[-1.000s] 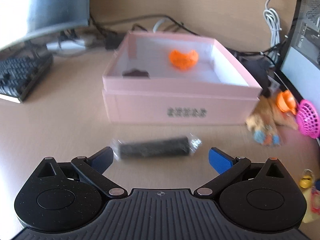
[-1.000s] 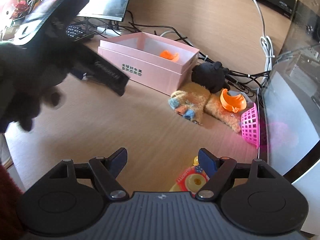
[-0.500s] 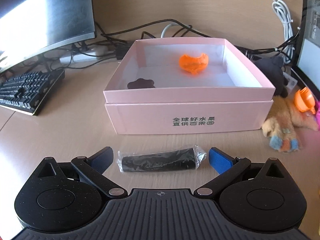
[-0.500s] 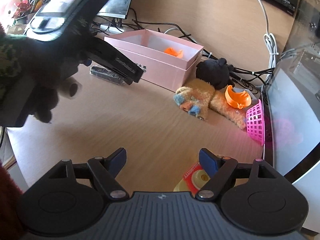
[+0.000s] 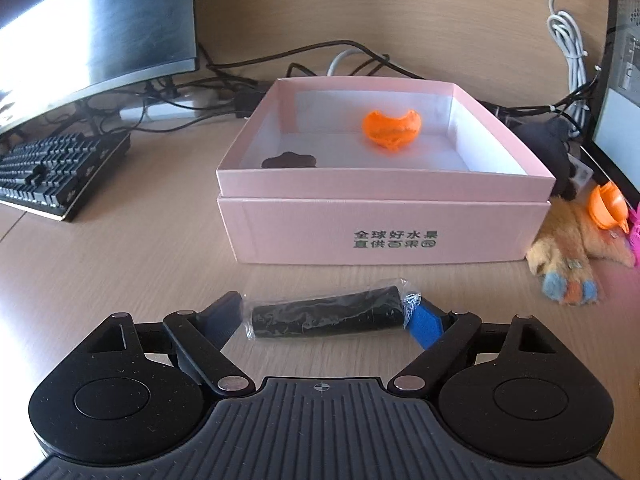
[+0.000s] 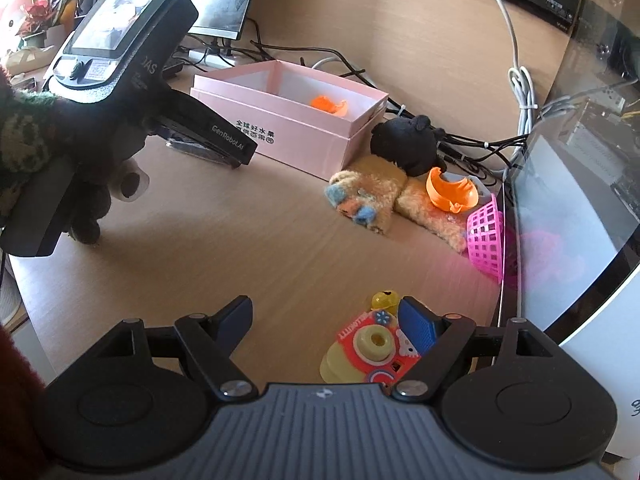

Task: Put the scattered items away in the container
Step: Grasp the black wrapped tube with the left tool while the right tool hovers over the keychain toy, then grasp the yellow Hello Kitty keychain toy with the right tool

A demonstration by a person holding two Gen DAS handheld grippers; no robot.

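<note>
A black roll in clear wrap (image 5: 326, 316) lies crosswise on the desk in front of the pink box (image 5: 380, 232). My left gripper (image 5: 326, 316) straddles it lengthwise, jaws closing, blue pads touching the wrap at both ends. The box holds an orange piece (image 5: 392, 128) and a dark flower-shaped piece (image 5: 290, 160). In the right wrist view the left gripper (image 6: 236, 152) sits by the box (image 6: 288, 128), held by a gloved hand. My right gripper (image 6: 332, 316) stands open low over the desk, a yellow-red toy camera (image 6: 372, 348) beside its right finger.
A furry paw plush (image 6: 368, 196), an orange cup (image 6: 450, 192), a pink basket (image 6: 486, 236) and a black plush (image 6: 408, 140) lie right of the box. A yellow bell (image 6: 384, 300) sits by the camera. A keyboard (image 5: 52, 172), monitor (image 5: 80, 28) and cables stand behind.
The left gripper has moved down and forward around the roll, and its jaws have narrowed onto the roll's ends. The right gripper has barely moved.
</note>
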